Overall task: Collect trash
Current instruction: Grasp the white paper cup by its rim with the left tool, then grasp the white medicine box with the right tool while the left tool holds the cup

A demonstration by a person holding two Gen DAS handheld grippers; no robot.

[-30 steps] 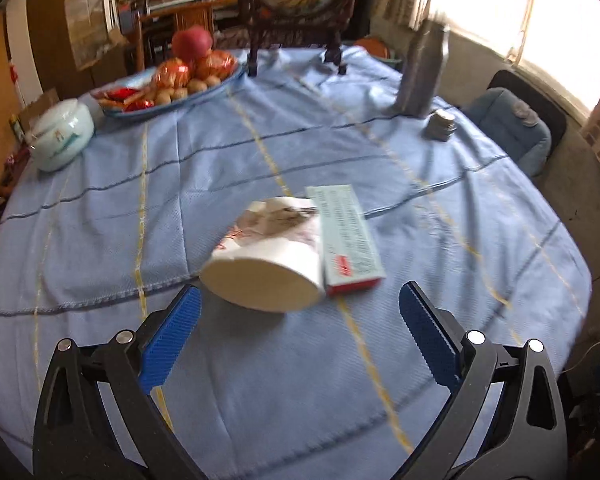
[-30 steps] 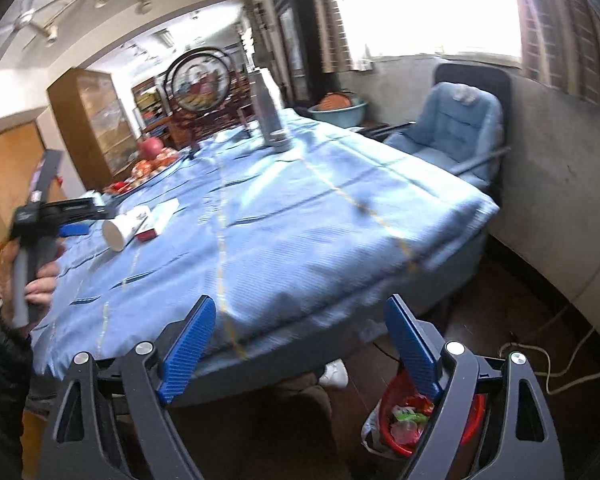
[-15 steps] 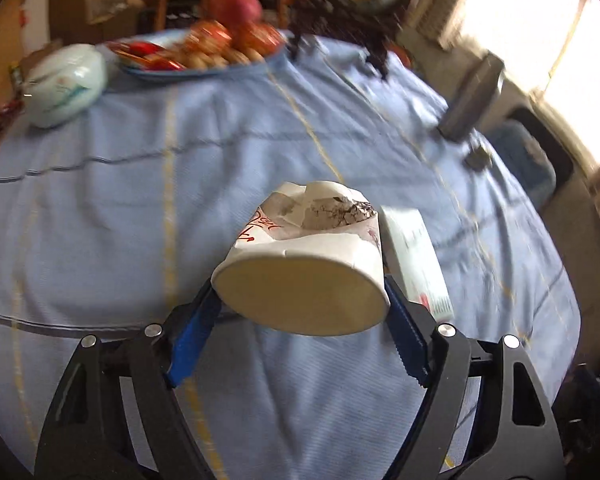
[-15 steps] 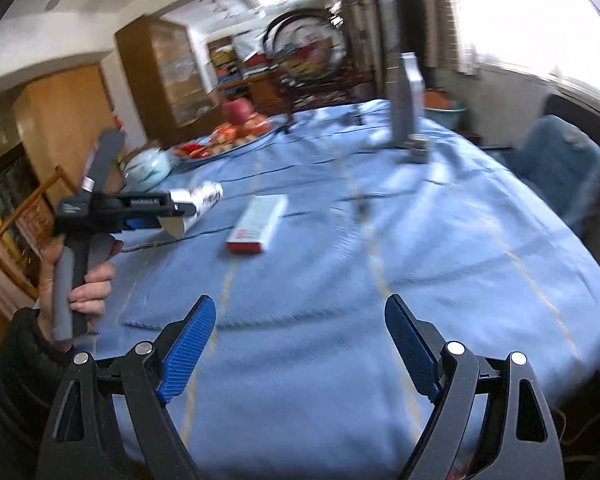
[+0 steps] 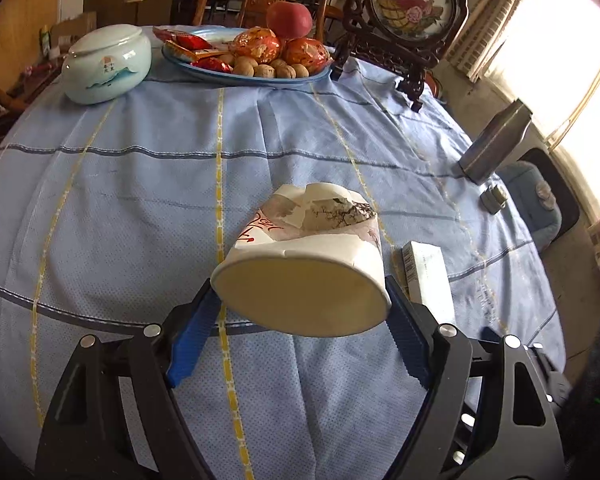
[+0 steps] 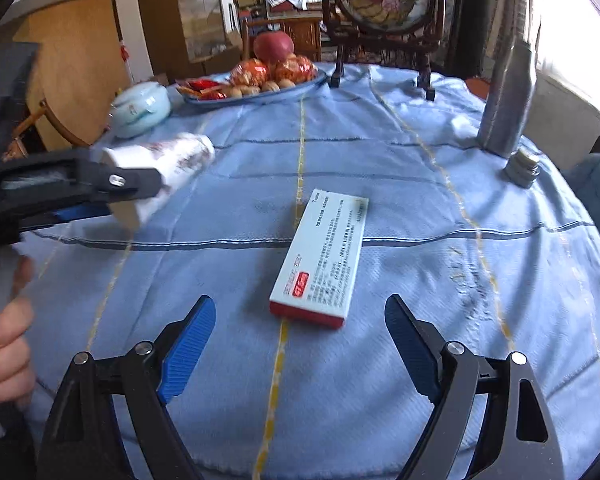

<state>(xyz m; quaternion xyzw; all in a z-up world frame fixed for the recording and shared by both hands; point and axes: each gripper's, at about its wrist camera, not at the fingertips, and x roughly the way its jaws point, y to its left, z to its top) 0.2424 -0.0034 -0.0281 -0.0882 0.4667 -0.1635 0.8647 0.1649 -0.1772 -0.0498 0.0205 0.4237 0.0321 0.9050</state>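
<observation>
Daylight pours in from the window [image 5: 560,60] on the right and blows it out to pure white – glare in both views. The blue cloth [image 5: 140,200] is evenly lit, with a soft shadow under the cup [image 5: 300,272]. Heavy fisheye bending and dark corners. The right view is smeared – the hand [image 6: 4,352] and cup at left are blurry.
</observation>
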